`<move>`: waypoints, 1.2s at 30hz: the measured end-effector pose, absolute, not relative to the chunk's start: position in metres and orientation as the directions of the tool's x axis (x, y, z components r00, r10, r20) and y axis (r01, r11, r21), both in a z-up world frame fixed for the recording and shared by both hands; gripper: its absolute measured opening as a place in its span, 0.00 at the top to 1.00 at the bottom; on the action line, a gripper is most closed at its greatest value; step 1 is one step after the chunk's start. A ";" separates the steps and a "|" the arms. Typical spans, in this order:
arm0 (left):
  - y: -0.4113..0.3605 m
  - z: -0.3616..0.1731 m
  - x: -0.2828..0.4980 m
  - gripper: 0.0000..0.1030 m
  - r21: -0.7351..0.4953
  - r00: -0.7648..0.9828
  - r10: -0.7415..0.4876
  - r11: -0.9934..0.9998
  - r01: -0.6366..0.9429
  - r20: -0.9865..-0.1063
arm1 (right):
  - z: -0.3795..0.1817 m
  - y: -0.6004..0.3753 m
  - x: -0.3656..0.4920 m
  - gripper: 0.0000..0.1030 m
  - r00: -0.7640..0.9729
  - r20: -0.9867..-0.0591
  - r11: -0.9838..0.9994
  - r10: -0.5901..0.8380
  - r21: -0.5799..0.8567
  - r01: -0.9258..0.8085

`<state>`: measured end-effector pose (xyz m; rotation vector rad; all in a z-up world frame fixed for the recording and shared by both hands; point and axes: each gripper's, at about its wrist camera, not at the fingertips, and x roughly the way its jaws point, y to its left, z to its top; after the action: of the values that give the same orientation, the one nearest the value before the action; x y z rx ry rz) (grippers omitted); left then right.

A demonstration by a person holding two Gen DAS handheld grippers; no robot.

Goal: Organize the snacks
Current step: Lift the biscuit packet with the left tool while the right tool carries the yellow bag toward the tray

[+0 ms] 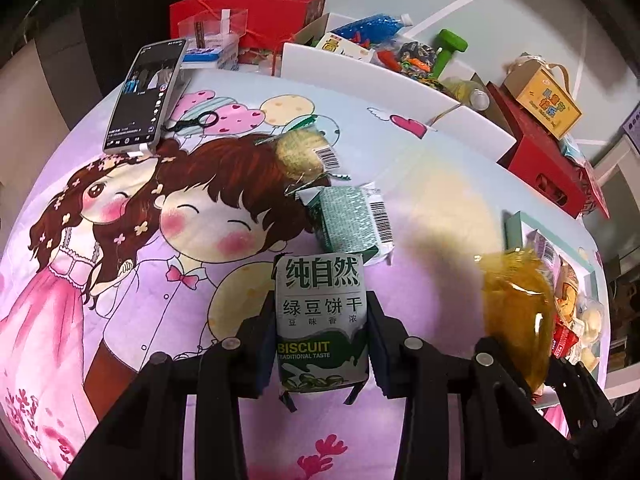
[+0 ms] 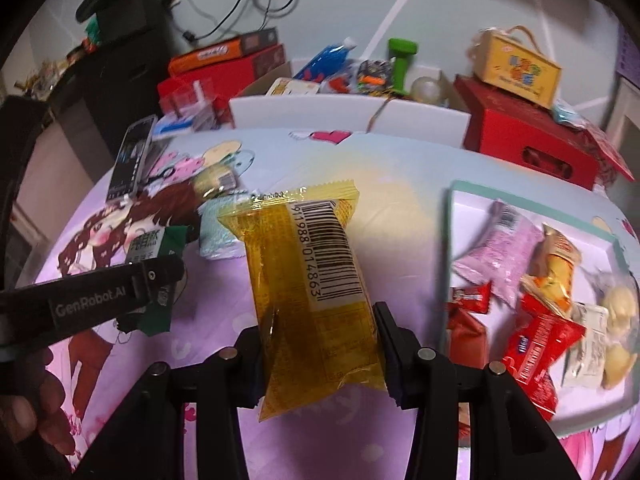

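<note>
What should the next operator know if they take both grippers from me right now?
Left gripper: jaws shut on the green biscuit packet, held above the cloth.
Right gripper: jaws shut on the yellow snack packet, also lifted.
Tray at right already holds several snacks: pink, orange and red packets.
Left to do: put both held packets in the tray, then collect the teal packet and the round cookie packet lying on the cloth.
Phone at far left is not a snack.
</note>
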<state>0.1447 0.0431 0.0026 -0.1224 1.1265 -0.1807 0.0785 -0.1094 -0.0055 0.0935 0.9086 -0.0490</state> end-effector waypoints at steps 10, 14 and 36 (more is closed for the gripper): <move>0.026 0.017 0.139 0.60 -0.154 0.453 -0.191 0.981 0.119 -0.871 | 0.009 -0.135 0.065 0.53 0.668 -0.743 0.984 -0.041 0.087 0.157; 0.012 0.025 0.136 0.60 -0.138 0.469 -0.194 0.979 0.152 -0.861 | 0.013 -0.149 0.063 0.53 0.683 -0.728 0.979 -0.063 0.088 0.183; -0.053 0.020 0.122 0.60 -0.055 0.438 -0.190 0.952 0.302 -0.879 | 0.027 -0.268 0.032 0.53 0.674 -0.711 0.888 -0.200 0.159 0.431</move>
<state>0.1219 -0.0528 0.0197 0.1161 1.0757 -0.3069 0.0318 -0.2683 0.0273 0.3282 0.7519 -0.3625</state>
